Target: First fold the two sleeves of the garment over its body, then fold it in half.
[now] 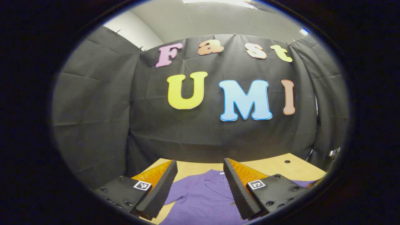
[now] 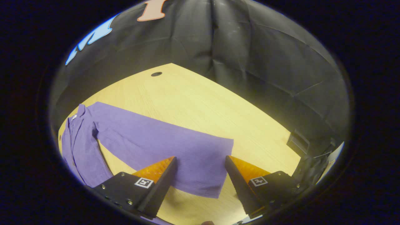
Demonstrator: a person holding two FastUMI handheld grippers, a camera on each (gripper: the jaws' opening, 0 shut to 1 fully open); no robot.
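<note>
With the purple garment (image 2: 93,137) flat on the bench (image 2: 200,103), both grippers gape empty, the right gripper (image 2: 200,175) above the outstretched sleeve's (image 2: 175,150) cuff, which probably needs pinching first.

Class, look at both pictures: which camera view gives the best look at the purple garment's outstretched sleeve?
The right gripper view: the sleeve lies flat along the table, seen from shoulder to cuff, between the open right gripper. The left gripper view shows the garment's collar and only a short part of a sleeve.
</note>
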